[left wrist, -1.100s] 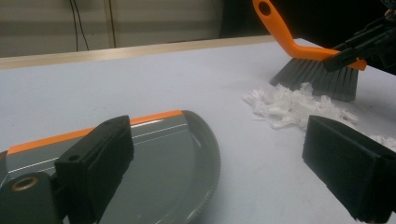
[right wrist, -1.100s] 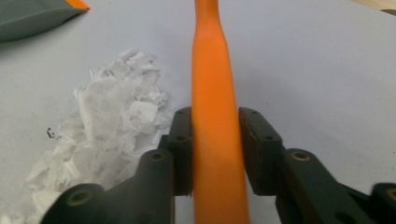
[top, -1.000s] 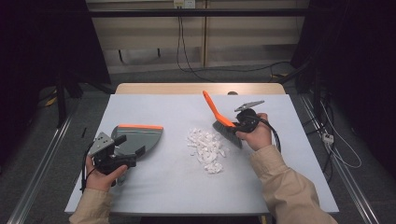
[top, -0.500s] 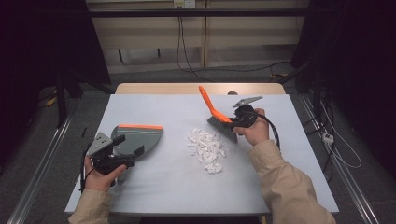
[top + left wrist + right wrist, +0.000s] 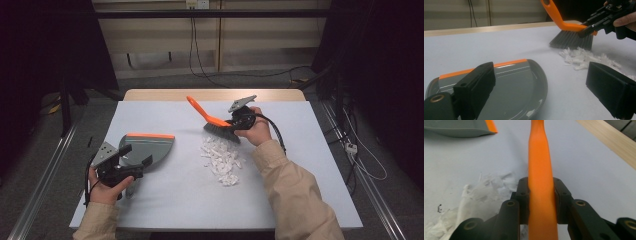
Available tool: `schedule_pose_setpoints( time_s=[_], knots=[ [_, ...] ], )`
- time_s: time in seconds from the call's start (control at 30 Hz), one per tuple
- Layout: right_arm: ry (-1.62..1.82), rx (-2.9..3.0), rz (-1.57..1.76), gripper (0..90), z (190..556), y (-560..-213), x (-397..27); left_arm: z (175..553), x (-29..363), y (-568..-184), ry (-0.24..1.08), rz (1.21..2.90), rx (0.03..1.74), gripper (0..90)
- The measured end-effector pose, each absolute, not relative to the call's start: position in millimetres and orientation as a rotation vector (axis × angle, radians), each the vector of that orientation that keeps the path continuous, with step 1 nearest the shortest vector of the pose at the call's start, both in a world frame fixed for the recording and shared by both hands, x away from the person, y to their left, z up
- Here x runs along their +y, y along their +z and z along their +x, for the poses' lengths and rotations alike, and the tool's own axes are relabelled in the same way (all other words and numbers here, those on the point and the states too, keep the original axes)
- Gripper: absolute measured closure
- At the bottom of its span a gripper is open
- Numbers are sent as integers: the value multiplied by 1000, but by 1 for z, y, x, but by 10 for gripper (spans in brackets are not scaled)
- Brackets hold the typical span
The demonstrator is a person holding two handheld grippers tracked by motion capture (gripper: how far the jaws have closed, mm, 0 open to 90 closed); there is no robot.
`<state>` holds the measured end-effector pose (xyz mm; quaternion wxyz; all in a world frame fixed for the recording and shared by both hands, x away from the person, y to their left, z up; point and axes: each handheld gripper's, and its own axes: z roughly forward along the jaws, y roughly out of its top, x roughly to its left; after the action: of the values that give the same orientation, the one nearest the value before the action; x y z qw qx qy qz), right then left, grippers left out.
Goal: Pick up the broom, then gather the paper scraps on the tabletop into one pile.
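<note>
At the left of the high view, the left hand (image 5: 107,187) holds the left gripper (image 5: 134,168) low over the table (image 5: 165,200), its nose at the near edge of the dustpan (image 5: 146,150). The dustpan is grey with an orange lip on its far edge and lies flat on the white cover. In the left gripper view the 2 jaws stand wide apart, released, with the pan's curved rim below and between them; whether either pad touches the pan I cannot tell.

Right of the dustpan, near the middle of the table, lies a pile of white scraps (image 5: 220,159), well apart from the pan's lip.

At the far edge of that pile stands the brush (image 5: 212,121): dark bristles down, meeting the table just beside the scraps, orange handle slanting up and away to the left.

Right of the brush, the right hand (image 5: 257,132) carries the right gripper (image 5: 231,121). In the right gripper view its 2 jaws are clenched on the orange handle, 1 pad on each side. Its cable (image 5: 274,131) loops back over the sleeve (image 5: 295,195) at the right
</note>
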<state>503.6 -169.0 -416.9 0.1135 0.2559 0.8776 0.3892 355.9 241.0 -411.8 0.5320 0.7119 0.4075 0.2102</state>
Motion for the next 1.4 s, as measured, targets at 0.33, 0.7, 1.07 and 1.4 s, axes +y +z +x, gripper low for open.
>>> schedule_pose_setpoints(
  time_s=[0.33, 0.7, 1.07, 1.4],
  knots=[
    [1073, 2712, 544, 716, 482, -410, -172, 356, 240, -412, 502, 1704, 968, 85],
    [1102, 2758, 495, 716, 457, -406, -176, 356, 240, -411, 501, 1706, 962, 85],
    [1195, 2664, 594, 716, 452, -388, -183, 355, 238, -410, 497, 1704, 953, 85],
    [1240, 2659, 627, 716, 442, -377, -186, 355, 238, -410, 491, 1702, 950, 85]
  ],
)
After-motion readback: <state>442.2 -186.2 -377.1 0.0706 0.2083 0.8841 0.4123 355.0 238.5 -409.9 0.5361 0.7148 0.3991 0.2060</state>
